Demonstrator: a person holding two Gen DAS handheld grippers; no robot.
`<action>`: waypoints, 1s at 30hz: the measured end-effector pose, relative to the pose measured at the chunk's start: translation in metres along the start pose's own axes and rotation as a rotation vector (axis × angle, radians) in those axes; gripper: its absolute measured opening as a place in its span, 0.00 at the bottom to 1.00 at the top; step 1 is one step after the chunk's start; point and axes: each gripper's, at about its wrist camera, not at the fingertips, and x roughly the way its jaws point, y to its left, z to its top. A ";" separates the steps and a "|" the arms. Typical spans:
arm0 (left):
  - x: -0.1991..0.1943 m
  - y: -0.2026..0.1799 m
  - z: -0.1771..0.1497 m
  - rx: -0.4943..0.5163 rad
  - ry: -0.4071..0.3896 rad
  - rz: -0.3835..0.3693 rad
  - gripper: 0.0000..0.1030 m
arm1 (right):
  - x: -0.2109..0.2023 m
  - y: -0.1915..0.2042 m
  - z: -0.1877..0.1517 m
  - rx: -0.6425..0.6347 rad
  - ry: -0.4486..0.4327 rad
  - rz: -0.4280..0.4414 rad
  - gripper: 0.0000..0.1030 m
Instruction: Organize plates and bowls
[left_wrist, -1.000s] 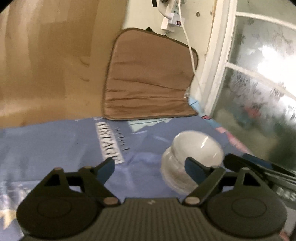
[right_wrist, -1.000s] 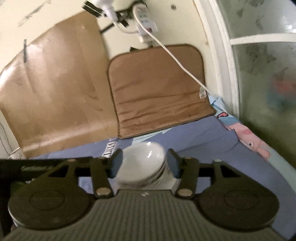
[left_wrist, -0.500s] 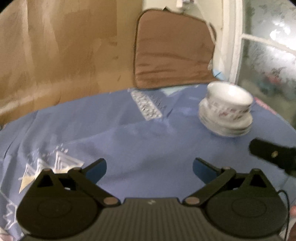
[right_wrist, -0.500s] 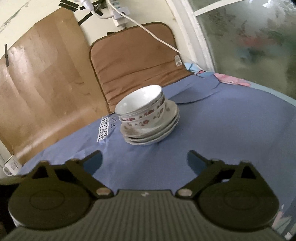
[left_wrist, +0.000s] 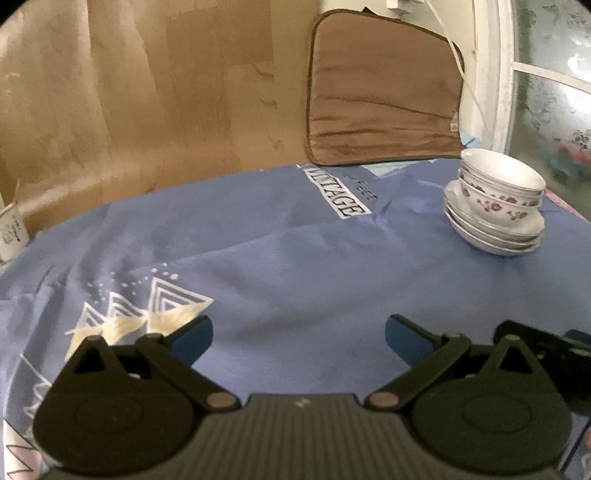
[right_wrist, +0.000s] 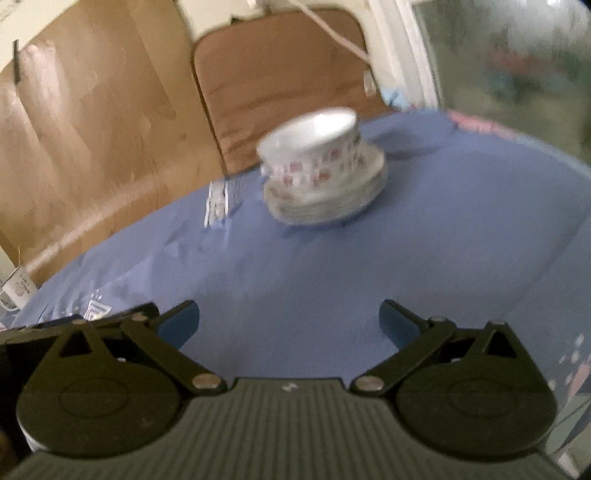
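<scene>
A stack of white floral bowls (left_wrist: 500, 188) sits on a stack of white plates (left_wrist: 495, 232) at the far right of the blue cloth-covered table (left_wrist: 277, 266). The same stack shows blurred in the right wrist view (right_wrist: 321, 170), ahead at the middle. My left gripper (left_wrist: 298, 338) is open and empty, low over the cloth, well back from the stack. My right gripper (right_wrist: 289, 324) is open and empty, also back from the stack. Part of the right gripper (left_wrist: 546, 347) shows at the left wrist view's right edge.
A brown cushion (left_wrist: 380, 99) leans on the wall behind the table, next to a wooden board (left_wrist: 147, 92). A frosted window (left_wrist: 554, 92) is at the right. A white cup (right_wrist: 14, 291) stands at the table's far left edge.
Both grippers have pulled back from the stack, and the right one has opened wide. The bowls now stay on the plates, farther away in both views.
</scene>
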 end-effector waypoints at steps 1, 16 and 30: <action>0.001 -0.001 0.000 0.002 0.004 -0.002 1.00 | 0.000 0.001 -0.001 -0.008 0.004 -0.004 1.00; 0.010 -0.008 -0.002 0.019 0.037 0.034 1.00 | -0.001 -0.002 -0.003 -0.028 -0.020 0.017 1.00; 0.015 -0.008 -0.004 0.024 0.028 0.024 1.00 | -0.004 -0.016 0.002 0.092 -0.076 -0.001 1.00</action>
